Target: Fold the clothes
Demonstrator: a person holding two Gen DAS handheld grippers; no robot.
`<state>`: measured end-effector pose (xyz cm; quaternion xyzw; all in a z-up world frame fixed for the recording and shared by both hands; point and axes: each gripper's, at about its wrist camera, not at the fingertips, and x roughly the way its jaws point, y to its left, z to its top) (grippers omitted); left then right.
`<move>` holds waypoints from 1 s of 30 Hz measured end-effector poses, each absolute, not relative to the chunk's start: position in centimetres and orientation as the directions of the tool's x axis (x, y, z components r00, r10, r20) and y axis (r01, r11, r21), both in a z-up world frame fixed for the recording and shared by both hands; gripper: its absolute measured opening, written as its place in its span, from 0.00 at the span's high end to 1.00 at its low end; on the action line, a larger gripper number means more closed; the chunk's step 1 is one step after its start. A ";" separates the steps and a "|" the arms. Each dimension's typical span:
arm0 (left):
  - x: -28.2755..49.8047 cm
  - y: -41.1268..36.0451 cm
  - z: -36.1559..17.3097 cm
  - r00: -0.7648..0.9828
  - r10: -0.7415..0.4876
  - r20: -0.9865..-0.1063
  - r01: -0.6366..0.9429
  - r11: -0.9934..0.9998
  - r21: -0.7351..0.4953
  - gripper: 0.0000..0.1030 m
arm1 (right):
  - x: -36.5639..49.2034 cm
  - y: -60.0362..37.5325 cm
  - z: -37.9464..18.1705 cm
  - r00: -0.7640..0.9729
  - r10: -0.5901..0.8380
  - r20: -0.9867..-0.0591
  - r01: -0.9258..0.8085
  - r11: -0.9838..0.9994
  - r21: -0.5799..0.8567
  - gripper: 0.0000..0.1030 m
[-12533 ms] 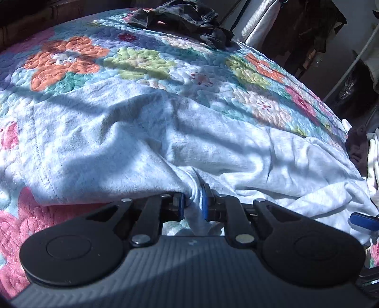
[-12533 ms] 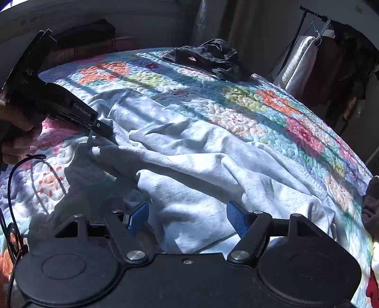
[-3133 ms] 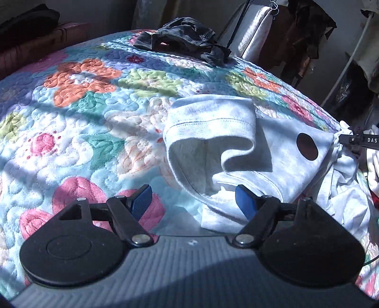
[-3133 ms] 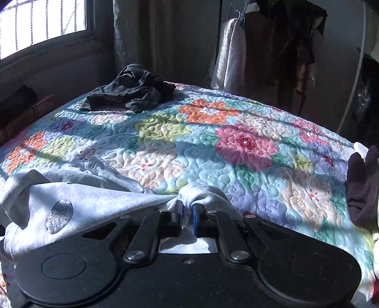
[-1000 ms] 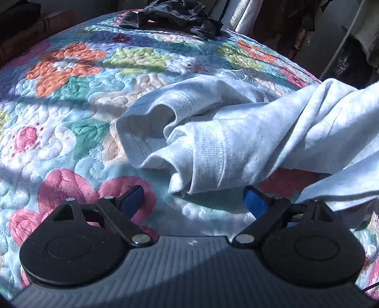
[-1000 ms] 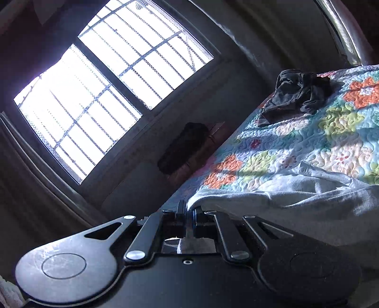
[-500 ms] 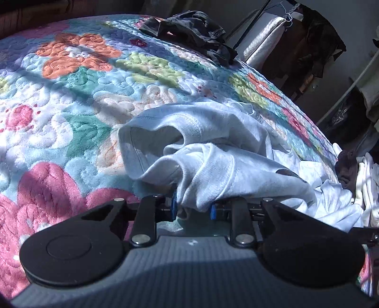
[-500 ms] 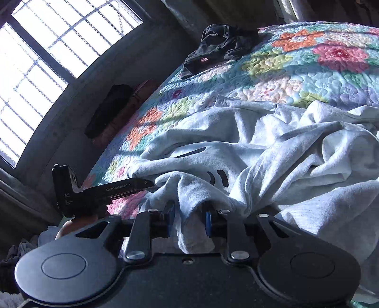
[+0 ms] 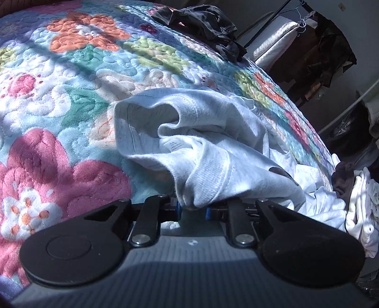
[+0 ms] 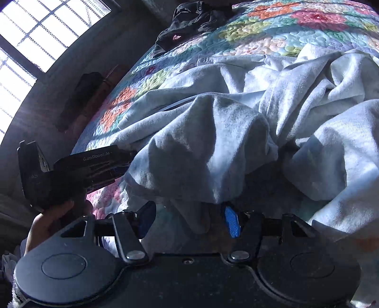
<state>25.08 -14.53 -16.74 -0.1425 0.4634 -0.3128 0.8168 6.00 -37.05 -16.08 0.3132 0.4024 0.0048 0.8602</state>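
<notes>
My left hand-held gripper (image 9: 192, 209) is clamped on a ribbed cuff or hem of the pale grey sweatshirt (image 9: 213, 142), the fabric bunched between the blue pads and spilling forward over them; my right hand-held gripper (image 10: 189, 222) stands with its jaws apart, a fold of the same garment hanging loose between them, not pinched as far as I can tell. The sweatshirt lies crumpled on the floral quilt (image 9: 71, 94) of the bed, directly ahead of both tools, its bulk running away to the right of the left one and its collar opening with a label gaping upward; from the right wrist view the left tool sits to the left, at the garment's near edge. So the left is the only one with a hold; I judge the right must close on the fold in front of it before the cloth can be drawn out flat. A dark garment (image 9: 201, 21) lies at the far side of the bed, well apart; white clothes (image 9: 360, 201) are heaped at the right edge.
</notes>
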 end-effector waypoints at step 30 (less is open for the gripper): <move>21.3 -5.4 -10.9 0.359 -0.608 -0.708 0.411 0.784 -0.465 0.85 | 4.5 -22.7 -14.2 0.483 0.628 -0.611 -0.061 0.720 0.692 0.95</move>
